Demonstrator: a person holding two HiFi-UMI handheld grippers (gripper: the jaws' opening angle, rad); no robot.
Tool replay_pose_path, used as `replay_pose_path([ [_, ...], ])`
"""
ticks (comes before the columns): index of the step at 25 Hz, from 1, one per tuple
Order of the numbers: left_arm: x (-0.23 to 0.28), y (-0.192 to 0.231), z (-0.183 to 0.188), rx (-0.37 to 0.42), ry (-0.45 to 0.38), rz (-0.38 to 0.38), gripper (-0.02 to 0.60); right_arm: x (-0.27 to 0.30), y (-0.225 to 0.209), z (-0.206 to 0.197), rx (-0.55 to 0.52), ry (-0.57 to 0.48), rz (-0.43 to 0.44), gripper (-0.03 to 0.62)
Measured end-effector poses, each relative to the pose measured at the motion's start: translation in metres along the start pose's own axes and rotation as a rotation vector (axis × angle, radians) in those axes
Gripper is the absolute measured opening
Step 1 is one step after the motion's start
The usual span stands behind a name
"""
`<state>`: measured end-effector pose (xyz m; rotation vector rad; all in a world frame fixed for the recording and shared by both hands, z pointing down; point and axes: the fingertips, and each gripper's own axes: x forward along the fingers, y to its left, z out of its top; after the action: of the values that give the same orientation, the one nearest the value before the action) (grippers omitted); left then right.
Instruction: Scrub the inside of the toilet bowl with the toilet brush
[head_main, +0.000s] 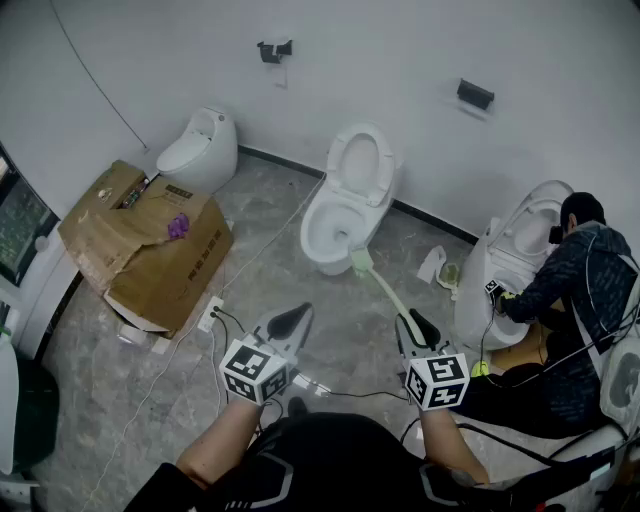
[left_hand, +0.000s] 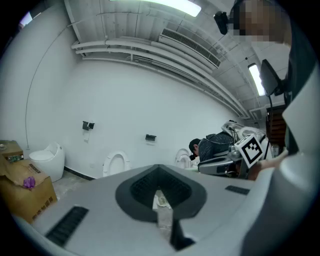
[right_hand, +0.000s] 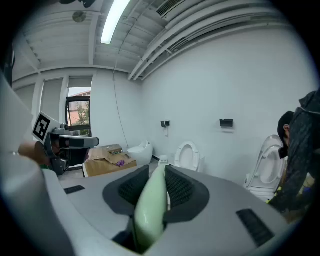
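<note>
Right gripper (head_main: 412, 326) clenched on the tail end of the green toilet brush (head_main: 384, 291), head just in front of the toilet bowl (head_main: 312, 222) rim, not inside; left gripper (head_main: 291, 320) closed on nothing. Likely risk: held that far back, the handle could twist in the jaws or the head catch the rim. Bristles too small to read; rim contact unclear.

Centre frame, the toilet brush (head_main: 383, 290) is pale green and the toilet (head_main: 345, 205) white, on a mottled grey floor (head_main: 400, 240). The left gripper (head_main: 291, 322) and right gripper (head_main: 414, 327) are grey and black, with black-and-white square markers. At left, a brown cardboard box (head_main: 150, 255) bears a purple scrap (head_main: 178, 226).
</note>
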<state>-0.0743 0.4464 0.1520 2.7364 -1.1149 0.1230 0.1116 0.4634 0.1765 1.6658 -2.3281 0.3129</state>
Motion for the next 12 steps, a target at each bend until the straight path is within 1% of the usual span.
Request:
replay_pose_path([
  [7, -0.004, 0.006, -0.002, -0.002, 0.001, -0.002, 0.009, 0.002, 0.004, 0.000, -0.003, 0.003, -0.012, 0.112],
  [12, -0.009, 0.010, -0.002, -0.003, 0.000, -0.004, 0.009, 0.003, 0.008, -0.001, 0.026, 0.002, -0.018, 0.112],
])
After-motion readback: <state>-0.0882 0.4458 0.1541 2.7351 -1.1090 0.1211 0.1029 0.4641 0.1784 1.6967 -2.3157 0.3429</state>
